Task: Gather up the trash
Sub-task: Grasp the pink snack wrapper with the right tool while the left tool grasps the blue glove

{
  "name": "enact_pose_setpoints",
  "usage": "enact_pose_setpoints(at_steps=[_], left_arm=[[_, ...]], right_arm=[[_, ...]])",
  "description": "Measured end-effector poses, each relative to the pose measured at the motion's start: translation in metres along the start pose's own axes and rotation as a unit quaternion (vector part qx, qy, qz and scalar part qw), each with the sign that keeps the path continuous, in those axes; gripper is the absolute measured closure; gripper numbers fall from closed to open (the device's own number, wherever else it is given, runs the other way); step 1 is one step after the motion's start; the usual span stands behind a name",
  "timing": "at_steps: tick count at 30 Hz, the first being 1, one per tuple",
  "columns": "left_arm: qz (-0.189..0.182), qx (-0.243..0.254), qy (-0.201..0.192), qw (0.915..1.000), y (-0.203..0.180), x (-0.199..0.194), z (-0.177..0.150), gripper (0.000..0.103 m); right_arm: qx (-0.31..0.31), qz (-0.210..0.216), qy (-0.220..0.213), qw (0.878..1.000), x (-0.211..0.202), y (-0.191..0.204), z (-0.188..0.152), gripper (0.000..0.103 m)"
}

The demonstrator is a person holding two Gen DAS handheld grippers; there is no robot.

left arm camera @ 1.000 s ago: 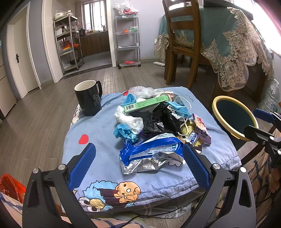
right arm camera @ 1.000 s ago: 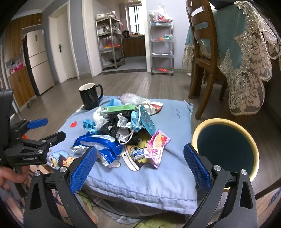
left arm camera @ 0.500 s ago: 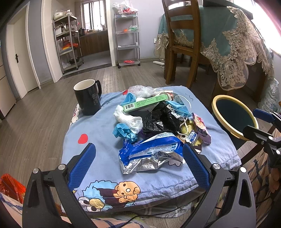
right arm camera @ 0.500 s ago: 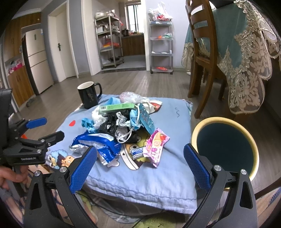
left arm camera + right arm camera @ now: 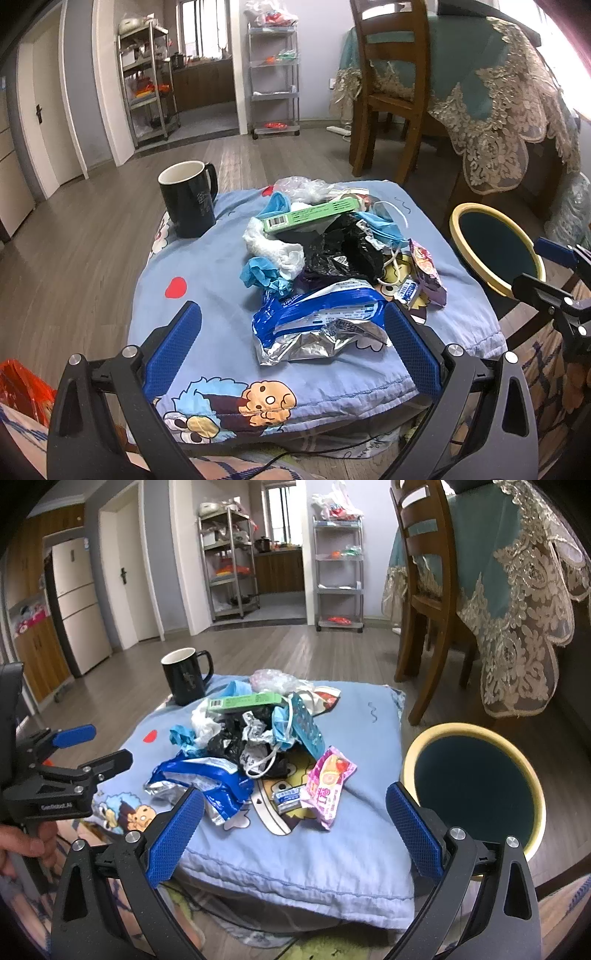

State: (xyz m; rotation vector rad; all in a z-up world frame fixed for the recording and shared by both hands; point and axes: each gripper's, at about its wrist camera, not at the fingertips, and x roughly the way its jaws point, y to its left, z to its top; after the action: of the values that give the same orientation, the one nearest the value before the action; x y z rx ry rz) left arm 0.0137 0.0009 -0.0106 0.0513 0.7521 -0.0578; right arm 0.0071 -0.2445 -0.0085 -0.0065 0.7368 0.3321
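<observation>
A pile of trash lies on a light blue cartoon cushion (image 5: 207, 266): a blue and silver foil bag (image 5: 317, 321), a black plastic bag (image 5: 343, 251), a green box (image 5: 314, 216), white and blue crumpled tissue, a face mask and a pink wrapper (image 5: 327, 782). A yellow-rimmed bin (image 5: 476, 786) stands on the floor right of the cushion. My left gripper (image 5: 291, 347) is open and empty, its fingers either side of the foil bag's near end. My right gripper (image 5: 295, 830) is open and empty, above the cushion's front edge.
A black mug (image 5: 188, 201) stands at the cushion's back left corner. A wooden chair (image 5: 391, 81) and a table with a lace cloth (image 5: 498, 85) are behind on the right. Metal shelves (image 5: 273, 74) stand by the far wall. An orange bag (image 5: 18, 387) lies at lower left.
Both grippers have crept slightly forward toward the pile. Nothing was taken hold of.
</observation>
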Motion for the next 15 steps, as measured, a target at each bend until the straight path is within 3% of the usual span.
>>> enact_pose_setpoints(at_steps=[2,4,6,13,15], left_arm=[[0.000,-0.010,0.010,0.9999,0.004,0.006,0.003,0.008],[-0.004,-0.020,0.025,0.9995,0.008,0.013,0.006,0.025],[-0.008,-0.027,0.046,0.9985,0.013,0.026,0.009,0.032],[-0.028,-0.038,0.089,0.9950,0.030,0.066,0.032,0.034],[-0.027,-0.038,0.096,0.9943,0.039,0.080,0.042,0.034]], right_arm=[[0.012,0.003,0.013,1.000,0.006,-0.001,0.003,0.005],[0.032,0.007,0.032,0.999,0.013,-0.007,0.006,0.005],[0.044,0.008,0.047,0.998,0.018,-0.011,0.008,0.005],[0.062,0.002,0.094,0.994,0.044,-0.024,0.012,0.011],[0.073,-0.001,0.107,0.992,0.054,-0.029,0.012,0.021]])
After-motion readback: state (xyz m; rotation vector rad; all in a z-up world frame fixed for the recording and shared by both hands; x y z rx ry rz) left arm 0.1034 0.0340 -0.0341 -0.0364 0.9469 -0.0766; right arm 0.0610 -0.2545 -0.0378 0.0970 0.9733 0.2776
